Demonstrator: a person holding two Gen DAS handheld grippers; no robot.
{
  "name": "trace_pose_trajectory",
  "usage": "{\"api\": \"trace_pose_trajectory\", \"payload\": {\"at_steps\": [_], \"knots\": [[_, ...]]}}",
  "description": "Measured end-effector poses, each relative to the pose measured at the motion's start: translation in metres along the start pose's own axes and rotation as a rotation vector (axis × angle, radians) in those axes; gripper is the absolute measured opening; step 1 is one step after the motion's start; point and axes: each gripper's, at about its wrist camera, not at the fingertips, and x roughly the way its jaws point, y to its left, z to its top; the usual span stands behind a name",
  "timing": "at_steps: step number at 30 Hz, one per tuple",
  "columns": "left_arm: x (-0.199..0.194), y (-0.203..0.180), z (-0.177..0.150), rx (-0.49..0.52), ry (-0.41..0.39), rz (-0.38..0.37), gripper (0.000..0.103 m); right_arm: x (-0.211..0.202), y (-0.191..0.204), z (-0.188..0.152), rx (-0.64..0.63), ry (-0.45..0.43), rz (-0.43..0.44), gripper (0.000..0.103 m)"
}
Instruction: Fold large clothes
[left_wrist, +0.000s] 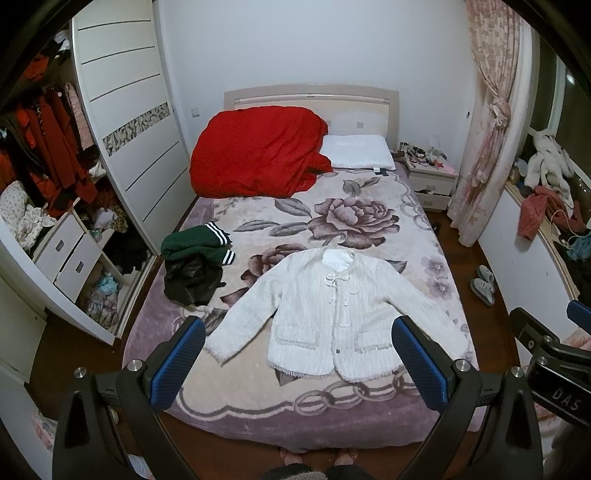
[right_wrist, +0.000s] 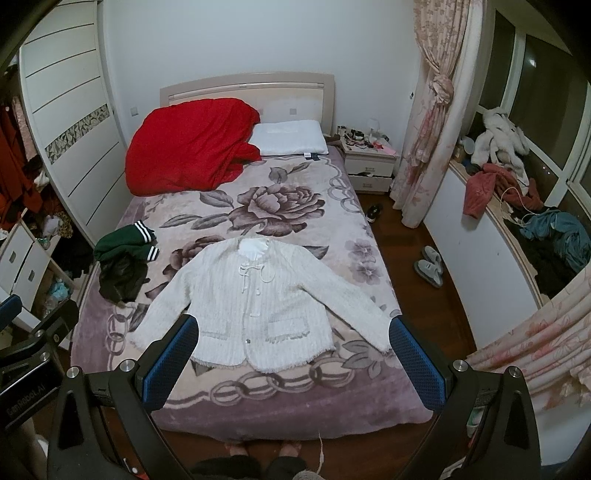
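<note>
Your fuzzy white knit cardigan (left_wrist: 328, 314) lies flat, face up, sleeves spread, at 6 o'clock on the floral purple blanket (left_wrist: 369, 218). Left gripper (left_wrist: 299, 354) and right gripper (right_wrist: 295, 350) both hover wide open, empty. I'd pinch a sleeve cuff first and fold it across the chest, keeping clear of the dark green and black clothes pile (left_wrist: 195, 262) at 9 o'clock.
</note>
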Motion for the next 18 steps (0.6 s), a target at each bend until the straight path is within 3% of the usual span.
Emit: {"api": "trace_pose_trajectory", "payload": {"at_steps": [18], "knots": [[0.002, -0.0025, -0.0058, -0.002, -0.006, -0.001, 0.103, -0.0023, -0.002, 0.0041, 0.001, -0.003, 0.0, 0.103]]}}
